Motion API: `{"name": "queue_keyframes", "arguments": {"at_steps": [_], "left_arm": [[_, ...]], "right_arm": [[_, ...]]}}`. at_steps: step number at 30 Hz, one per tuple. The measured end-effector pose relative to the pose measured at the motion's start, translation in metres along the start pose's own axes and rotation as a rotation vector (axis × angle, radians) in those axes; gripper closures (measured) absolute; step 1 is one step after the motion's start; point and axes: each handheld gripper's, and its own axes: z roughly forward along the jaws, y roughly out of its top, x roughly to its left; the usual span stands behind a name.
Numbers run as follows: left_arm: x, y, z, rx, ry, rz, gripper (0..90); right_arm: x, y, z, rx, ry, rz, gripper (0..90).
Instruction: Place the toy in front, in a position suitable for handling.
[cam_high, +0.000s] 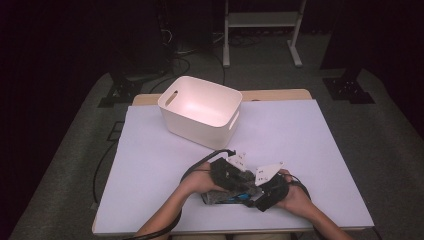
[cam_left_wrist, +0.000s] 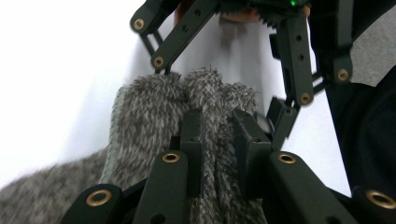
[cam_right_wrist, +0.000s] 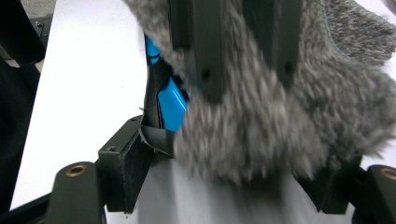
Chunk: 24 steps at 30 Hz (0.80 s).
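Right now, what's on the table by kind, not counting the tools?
White plastic bin with handle slots: 1
Grey fuzzy fabric piece: 1
Black and blue flat item under the fabric: 1
Total: 3

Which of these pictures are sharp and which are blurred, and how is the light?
High view: dark room, bright table, bin sharp. Left gripper view: grey furry cloth crisp, background washed out white. Right gripper view: cloth blurred, blue item soft.
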Motion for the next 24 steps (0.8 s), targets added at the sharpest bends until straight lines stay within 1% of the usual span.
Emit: {"name": "queue_keyframes", "arguments": {"at_steps": [4,7,12,16,18,21,24], "left_arm": [[-0.002,-0.003,-0.004,0.017,0.01,0.012,76.1],[0.001,-0.008,-0.011,0.012,0.008,-0.008,76.0],[0.001,-0.02,-0.023,0.0,0.009,-0.027,76.0],[0.005,-0.038,-0.04,-0.017,0.023,-0.076,76.1],[0.005,-0.047,-0.047,-0.012,0.042,-0.094,76.1],[0.004,-0.061,-0.054,0.003,0.058,-0.118,76.0],[0.003,-0.074,-0.062,0.002,0.066,-0.136,76.0]], "right_arm": [[0.0,0.0,0.0,-0.003,-0.003,-0.001,25.1],[0.0,0.0,0.0,-0.001,-0.007,0.001,25.1],[0.0,0.0,0.0,0.001,-0.01,-0.007,25.2],[0.0,0.0,0.0,0.0,-0.007,-0.004,25.2],[0.0,0.0,0.0,0.0,-0.006,-0.004,25.2],[-0.001,0.0,0.0,0.0,-0.009,-0.014,25.2],[-0.001,0.0,0.0,-0.001,-0.007,-0.013,25.2]]}}
